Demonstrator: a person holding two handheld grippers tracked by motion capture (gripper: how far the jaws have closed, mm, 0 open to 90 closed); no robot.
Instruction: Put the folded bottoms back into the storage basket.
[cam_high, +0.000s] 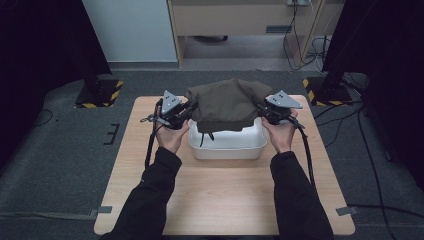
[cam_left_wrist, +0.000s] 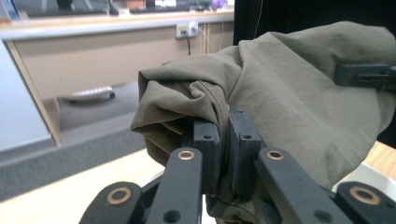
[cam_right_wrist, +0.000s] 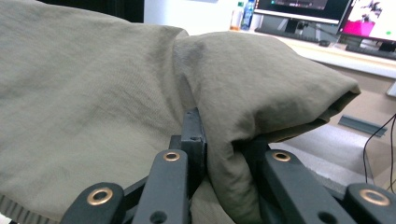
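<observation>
The olive garment (cam_high: 227, 104) covers the back part of the white tub (cam_high: 227, 145), so the tub's inside is hidden. In the left gripper view the cloth runs off the right edge. The left tongs (cam_left_wrist: 224, 140) have their pads buried in folds; the right tongs (cam_right_wrist: 224, 149) probably likewise.

Dim, soft overhead light; dark edges

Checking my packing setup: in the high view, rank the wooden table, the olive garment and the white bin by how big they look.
1. wooden table, by far the largest.
2. olive garment.
3. white bin; close to the garment, which hides part of it, so this order is unsure.
</observation>
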